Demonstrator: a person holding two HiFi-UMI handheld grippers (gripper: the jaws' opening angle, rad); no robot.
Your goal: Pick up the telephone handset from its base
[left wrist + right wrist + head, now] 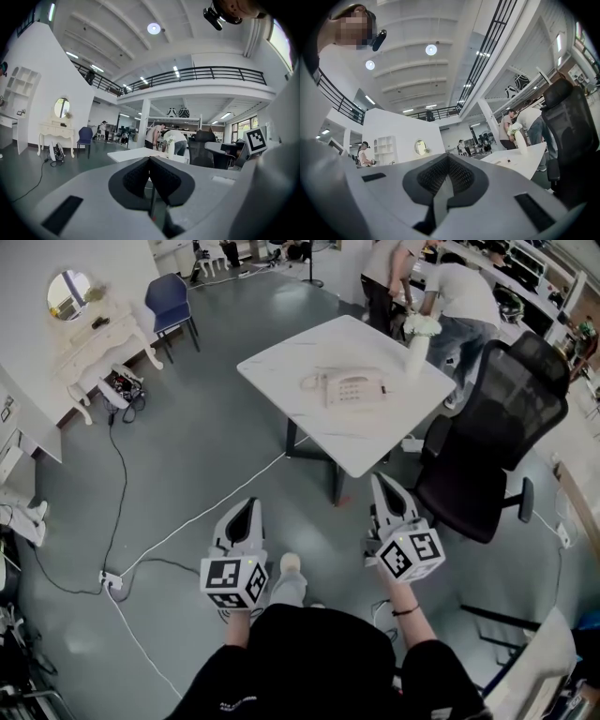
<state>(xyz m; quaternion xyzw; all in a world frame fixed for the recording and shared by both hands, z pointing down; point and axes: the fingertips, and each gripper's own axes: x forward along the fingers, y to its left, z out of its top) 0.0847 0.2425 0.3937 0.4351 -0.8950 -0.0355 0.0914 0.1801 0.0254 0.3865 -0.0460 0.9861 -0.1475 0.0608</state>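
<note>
The white telephone [354, 389] sits on a white table [281, 362], with its handset [314, 382] lying at the base's left side. Both grippers hang over the grey floor, well short of the table's near edge. My left gripper [250, 507] is shut and holds nothing; in its own view the dark pads [140, 176] meet and the table [133, 153] lies far ahead. My right gripper [382, 484] is also shut and holds nothing, its pads [459, 176] touching. In the right gripper view the table [525, 161] stands to the right.
A white vase of flowers [418, 341] stands at the table's far right corner. A black office chair [497, 427] is right of the table. White cables [197, 517] cross the floor to a power strip [111, 579]. People work behind the table. A blue chair [171, 301] and dressing table [98, 338] stand far left.
</note>
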